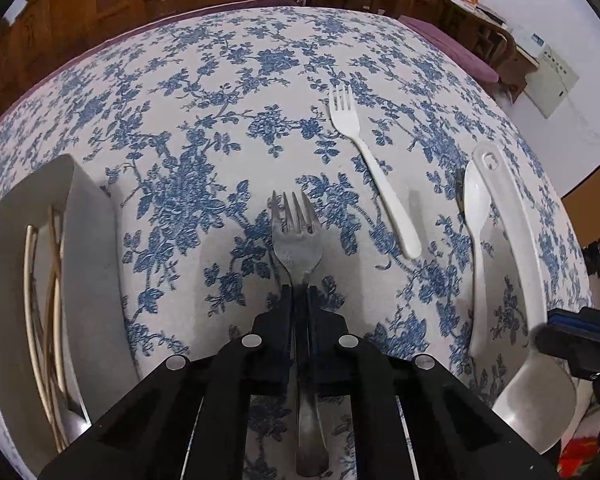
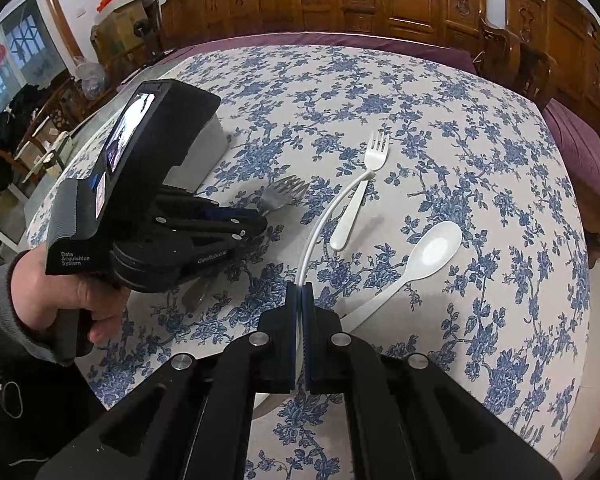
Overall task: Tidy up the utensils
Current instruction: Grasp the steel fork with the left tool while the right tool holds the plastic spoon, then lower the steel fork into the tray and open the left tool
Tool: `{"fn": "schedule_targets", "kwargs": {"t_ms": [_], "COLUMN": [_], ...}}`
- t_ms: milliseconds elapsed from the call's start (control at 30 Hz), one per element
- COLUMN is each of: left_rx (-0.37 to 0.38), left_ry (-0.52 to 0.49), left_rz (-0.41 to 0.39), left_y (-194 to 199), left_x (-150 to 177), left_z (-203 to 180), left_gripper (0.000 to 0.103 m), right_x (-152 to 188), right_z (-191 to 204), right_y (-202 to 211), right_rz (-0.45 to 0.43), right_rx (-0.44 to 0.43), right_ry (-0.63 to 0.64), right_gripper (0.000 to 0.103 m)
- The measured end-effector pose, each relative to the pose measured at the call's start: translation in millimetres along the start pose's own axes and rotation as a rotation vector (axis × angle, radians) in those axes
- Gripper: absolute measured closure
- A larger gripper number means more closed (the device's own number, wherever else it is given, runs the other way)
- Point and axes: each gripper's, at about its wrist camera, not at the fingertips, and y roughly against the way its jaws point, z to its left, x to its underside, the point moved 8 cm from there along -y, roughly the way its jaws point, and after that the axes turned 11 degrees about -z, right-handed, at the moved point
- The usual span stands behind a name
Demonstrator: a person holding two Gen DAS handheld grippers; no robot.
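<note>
The left hand-held gripper (image 1: 299, 294) is clenching the stiff, slick, heavier metal fork (image 1: 296, 236) at its neck above the bench (image 1: 220, 80), while the right hand-held gripper (image 2: 301, 292) is pinching a light white rice paddle (image 1: 512, 240) edge-on.

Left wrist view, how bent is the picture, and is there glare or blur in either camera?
Left wrist view: strong fisheye, the table bulges like a dome with black corners; soft shadows beside the metal fork, which the left gripper holds. Right wrist view: same curvature, daylight at the window blows out; the white rice paddle looks bowed in the right gripper; no obvious blur.
</note>
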Motion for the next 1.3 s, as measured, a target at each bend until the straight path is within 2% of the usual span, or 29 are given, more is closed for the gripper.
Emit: {"fn": "schedule_targets", "kwargs": {"t_ms": [333, 733, 1300], "left_rx": [0.012, 0.012, 0.035], "left_ry": [0.011, 0.03, 0.071], "left_rz": [-0.041, -0.157, -0.274], "left_y": [32, 86, 163], "left_x": [2, -17, -24], "left_z": [13, 40, 66], "left_gripper": [0.097, 0.097, 0.097], "right_x": [-6, -29, -54], "right_z": [14, 39, 75], "right_y": [5, 7, 16], "right_rz": [-0.02, -0.048, -0.089], "right_rx": [0.006, 0.002, -0.01], "right_ry": [0.005, 0.027, 0.059], "right_gripper": [0.1, 0.1, 0.1]}}
